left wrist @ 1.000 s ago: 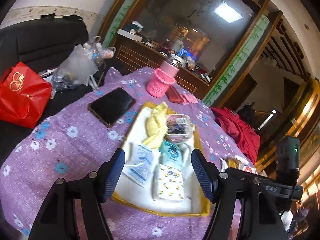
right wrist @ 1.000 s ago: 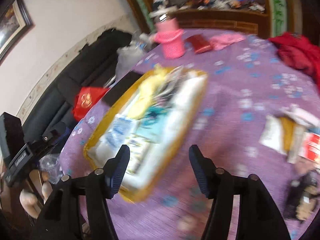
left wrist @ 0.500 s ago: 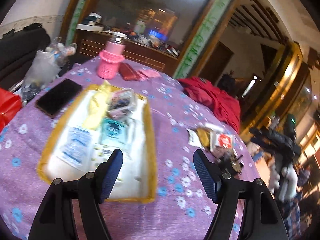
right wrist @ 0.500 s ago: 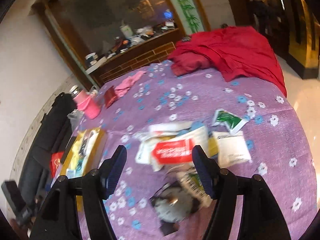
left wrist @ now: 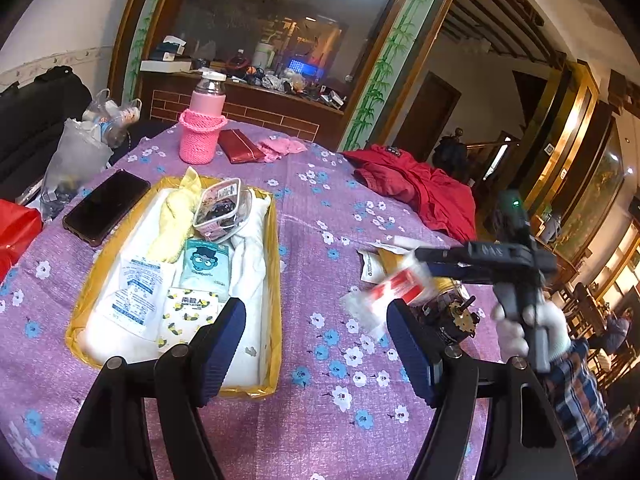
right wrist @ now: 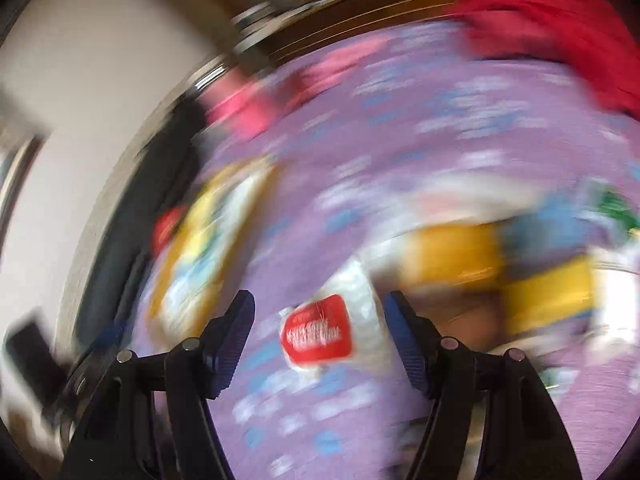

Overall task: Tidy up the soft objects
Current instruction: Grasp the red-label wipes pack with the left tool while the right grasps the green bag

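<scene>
A yellow-rimmed tray [left wrist: 276, 280] on the purple flowered tablecloth holds several soft packets, a yellow cloth [left wrist: 176, 220] and a clear plastic box [left wrist: 222, 210]. My left gripper [left wrist: 312, 332] is open and empty above the cloth, right of the tray. A red-and-white packet [left wrist: 392, 288] is blurred in the air by the right gripper's fingers, right of the tray. In the blurred right wrist view the packet [right wrist: 318, 334] lies between the wide-open fingers of my right gripper [right wrist: 320, 336]. More packets [left wrist: 376, 264] lie on the cloth behind it.
A black phone [left wrist: 106, 206] lies left of the tray. A pink bottle in a knitted sleeve [left wrist: 202, 128], a red wallet [left wrist: 240, 148] and a red garment [left wrist: 416, 188] sit at the back. A small motor part [left wrist: 452, 320] lies at the right.
The right gripper has swung down over the packet pile, and the red-and-white packet now sits between its fingers, off the pile. The left view has shifted slightly.
</scene>
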The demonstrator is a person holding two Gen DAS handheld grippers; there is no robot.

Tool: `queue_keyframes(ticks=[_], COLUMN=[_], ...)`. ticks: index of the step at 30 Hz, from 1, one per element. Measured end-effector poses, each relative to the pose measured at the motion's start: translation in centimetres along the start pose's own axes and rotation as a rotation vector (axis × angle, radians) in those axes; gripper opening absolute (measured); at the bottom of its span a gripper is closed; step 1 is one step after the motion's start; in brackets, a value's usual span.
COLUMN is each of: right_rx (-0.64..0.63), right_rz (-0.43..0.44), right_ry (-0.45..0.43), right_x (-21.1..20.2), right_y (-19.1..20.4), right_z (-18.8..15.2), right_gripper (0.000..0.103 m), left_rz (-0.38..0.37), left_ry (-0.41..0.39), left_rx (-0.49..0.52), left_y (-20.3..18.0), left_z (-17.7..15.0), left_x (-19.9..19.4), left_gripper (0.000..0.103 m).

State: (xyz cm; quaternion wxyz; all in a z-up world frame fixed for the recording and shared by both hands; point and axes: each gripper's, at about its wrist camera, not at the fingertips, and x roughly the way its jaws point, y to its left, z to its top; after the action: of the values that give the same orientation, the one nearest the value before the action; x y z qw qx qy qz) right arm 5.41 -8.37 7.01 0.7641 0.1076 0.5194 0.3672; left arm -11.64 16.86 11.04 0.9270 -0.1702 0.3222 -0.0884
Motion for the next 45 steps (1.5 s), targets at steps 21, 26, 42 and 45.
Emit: queue_keyframes(ticks=[21, 26, 42, 45], right_rx=[0.198, 0.276, 0.450, 0.453], right_rz=[-0.235, -0.212, -0.264, -0.297], right_ry=[-0.474, -0.504, -0.585, -0.592], right_x=[-11.3, -12.2, -13.9, -13.9], right_y=[-10.9, -13.5, -17.3, -17.5], right_z=[-4.7, -5.5, -7.3, -7.5], right_gripper=[0.071, 0.071, 0.071, 0.071], left_rz=[0.048, 0.047, -0.061, -0.095], left_ry=[0.267, 0.354, 0.268, 0.249], left_rx=[0.786, 0.790, 0.527, 0.460], left_y=[-10.6, -10.1, -9.1, -8.4], left_z=[-5.2, -4.6, -3.0, -2.5], left_x=[11.1, 14.8, 13.1, 12.3], left_gripper=[0.076, 0.076, 0.044, 0.044])
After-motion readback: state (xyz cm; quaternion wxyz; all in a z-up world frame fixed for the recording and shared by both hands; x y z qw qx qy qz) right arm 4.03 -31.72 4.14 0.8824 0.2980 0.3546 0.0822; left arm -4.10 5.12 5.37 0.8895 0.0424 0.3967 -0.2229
